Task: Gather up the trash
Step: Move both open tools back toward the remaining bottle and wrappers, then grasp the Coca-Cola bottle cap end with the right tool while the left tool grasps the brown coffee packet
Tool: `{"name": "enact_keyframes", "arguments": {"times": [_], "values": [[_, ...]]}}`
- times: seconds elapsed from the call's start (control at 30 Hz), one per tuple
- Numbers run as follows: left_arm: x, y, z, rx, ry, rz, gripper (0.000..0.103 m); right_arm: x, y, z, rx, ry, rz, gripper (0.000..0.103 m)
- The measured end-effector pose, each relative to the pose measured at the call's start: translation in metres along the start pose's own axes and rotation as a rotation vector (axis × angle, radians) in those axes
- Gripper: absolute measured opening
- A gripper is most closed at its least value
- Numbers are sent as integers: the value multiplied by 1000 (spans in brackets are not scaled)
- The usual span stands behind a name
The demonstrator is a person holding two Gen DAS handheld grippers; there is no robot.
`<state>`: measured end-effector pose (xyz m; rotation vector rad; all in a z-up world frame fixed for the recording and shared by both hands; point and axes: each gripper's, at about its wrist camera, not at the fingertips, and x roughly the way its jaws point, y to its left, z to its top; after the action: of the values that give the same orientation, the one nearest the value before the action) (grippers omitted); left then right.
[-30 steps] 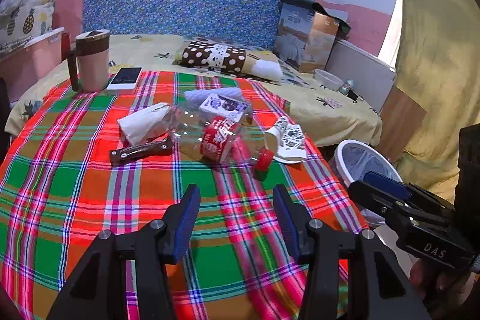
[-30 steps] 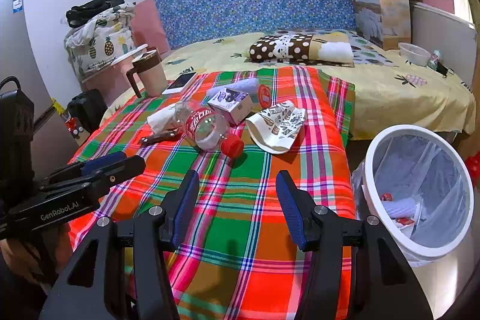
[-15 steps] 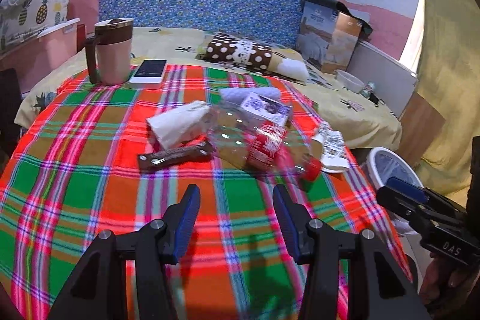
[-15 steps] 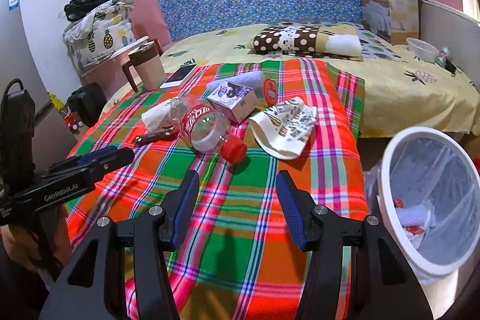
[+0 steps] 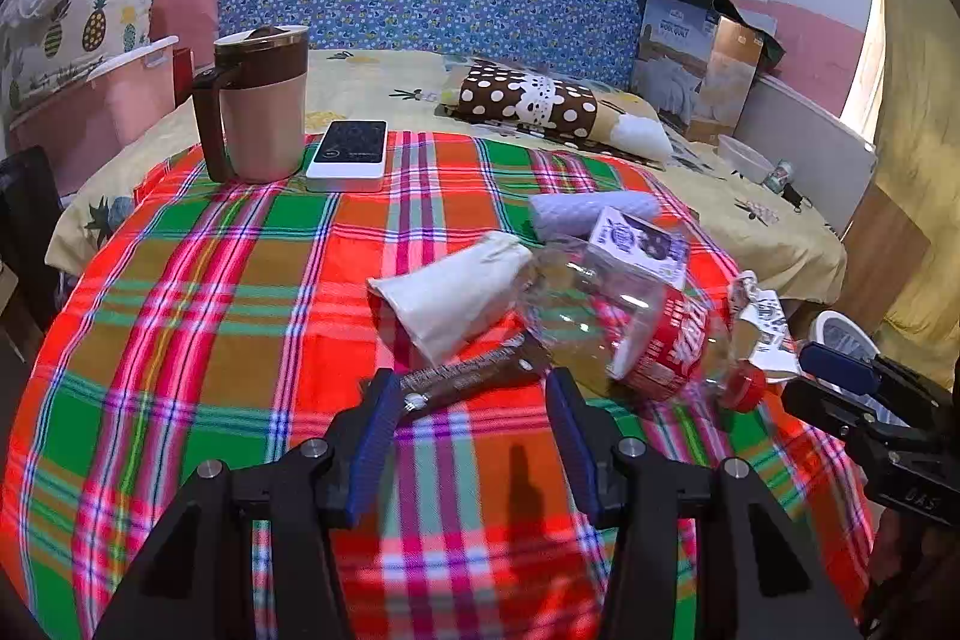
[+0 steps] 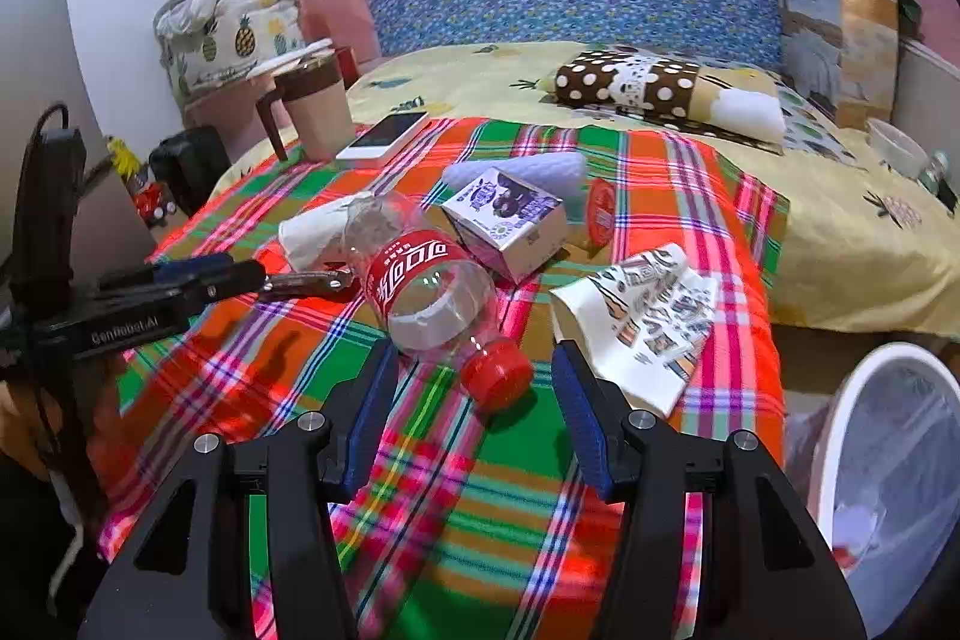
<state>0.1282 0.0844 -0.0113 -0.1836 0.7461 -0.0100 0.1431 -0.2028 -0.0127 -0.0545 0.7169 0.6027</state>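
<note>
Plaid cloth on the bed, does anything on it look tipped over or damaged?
The clear bottle lies on its side, red cap on. The patterned paper cup beside it is crushed flat. Nothing looks spilled.

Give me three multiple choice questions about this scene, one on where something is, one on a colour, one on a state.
1. Where is the phone?
A. beside the mug
B. in the bin
C. under the bottle

2. What colour is the bottle's cap?
A. blue
B. red
C. white

3. How are the right gripper fingers?
A. shut on the cap
B. shut on paper
C. spread open, empty

Answers: 1 A, the phone lies right next to the mug. 2 B, the cap shows red. 3 C, a wide gap between the fingers, nothing held.
</note>
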Motion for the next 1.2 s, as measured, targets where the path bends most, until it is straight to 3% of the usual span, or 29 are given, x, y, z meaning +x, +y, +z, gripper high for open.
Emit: {"name": "enact_keyframes", "arguments": {"times": [0.3,0.67,0.73,0.8,0.97,1.2], "values": [[26,16,9,44,49,-5,50,21,1,6,-77,52,-6,55],[44,12,-5,92,139,-61,50,27,9,4,-108,94,30,55],[42,9,-6,102,142,-67,50,26,10,3,-100,92,38,50],[40,8,-8,104,145,-85,50,27,10,4,-86,90,53,35],[36,3,-16,122,159,-84,50,22,10,-1,-58,90,51,34],[15,-15,-22,144,142,-190,50,6,5,-9,-17,78,57,34]]}}
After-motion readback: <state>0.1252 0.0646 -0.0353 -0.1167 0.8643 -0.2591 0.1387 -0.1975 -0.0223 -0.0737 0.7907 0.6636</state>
